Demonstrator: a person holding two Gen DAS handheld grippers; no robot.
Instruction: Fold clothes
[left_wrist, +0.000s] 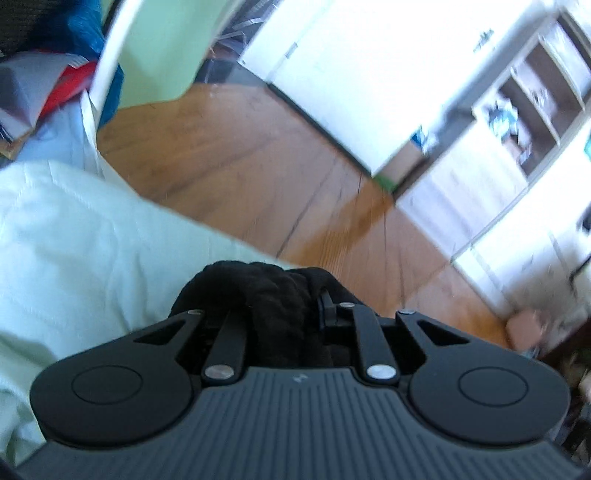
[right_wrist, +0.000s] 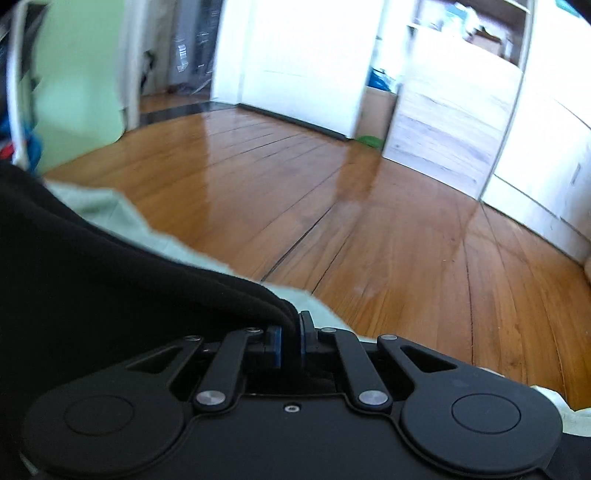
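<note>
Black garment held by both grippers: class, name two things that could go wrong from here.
1. The right gripper pinches only a thin edge of the black garment; it may slip free.
2. The left gripper grips a thick bunch, so the fold may come out lumpy on the pale green sheet.

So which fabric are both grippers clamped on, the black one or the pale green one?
The black garment. The right gripper and left gripper both pinch it; the pale green sheet just lies underneath.
</note>
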